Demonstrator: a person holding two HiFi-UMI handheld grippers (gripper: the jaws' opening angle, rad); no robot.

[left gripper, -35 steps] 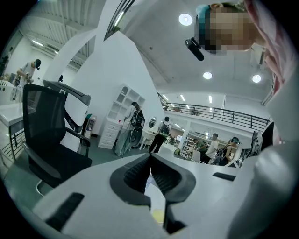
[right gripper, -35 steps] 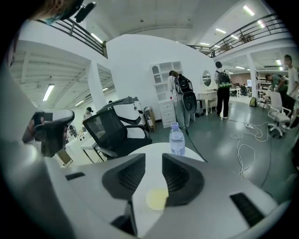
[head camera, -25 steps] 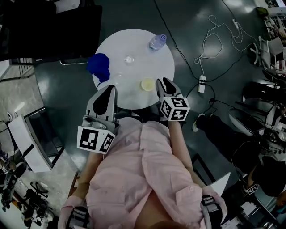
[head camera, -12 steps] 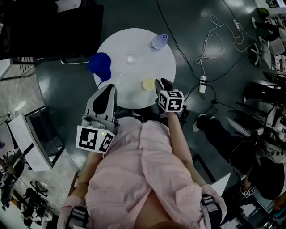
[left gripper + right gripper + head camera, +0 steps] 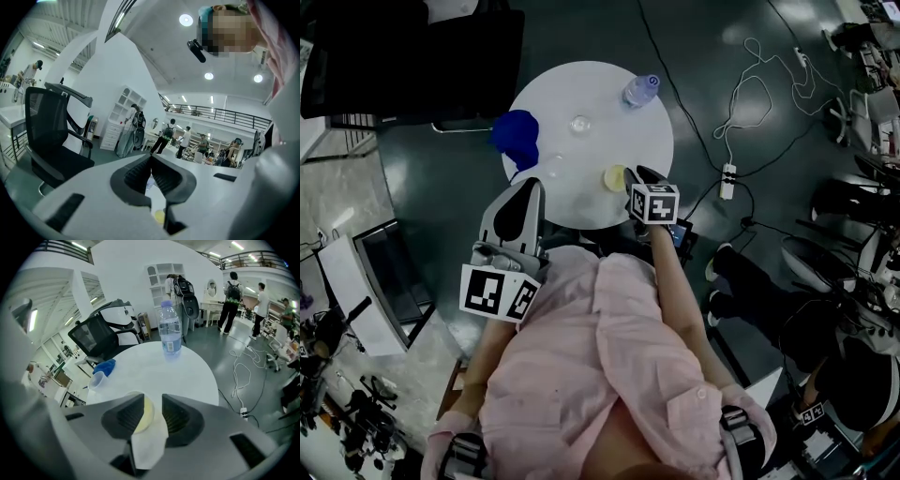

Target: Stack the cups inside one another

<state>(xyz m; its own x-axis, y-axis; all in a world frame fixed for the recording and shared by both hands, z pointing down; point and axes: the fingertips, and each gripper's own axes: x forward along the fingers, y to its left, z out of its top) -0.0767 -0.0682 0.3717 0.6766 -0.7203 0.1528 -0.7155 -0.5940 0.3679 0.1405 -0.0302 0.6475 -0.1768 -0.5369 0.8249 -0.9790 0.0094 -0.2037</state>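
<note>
My right tool (image 5: 634, 174) has just been opening, with the yellow cup (image 5: 613, 176) between its jaws on the counter (image 5: 581, 94). My left tool (image 5: 528, 187) is closed, empty.

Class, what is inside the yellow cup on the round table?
The yellow cup looks empty where its interior shows. The right gripper has just been opening its fingers and grips nothing; the cup shows through their gap, one finger hiding part of its inside.
</note>
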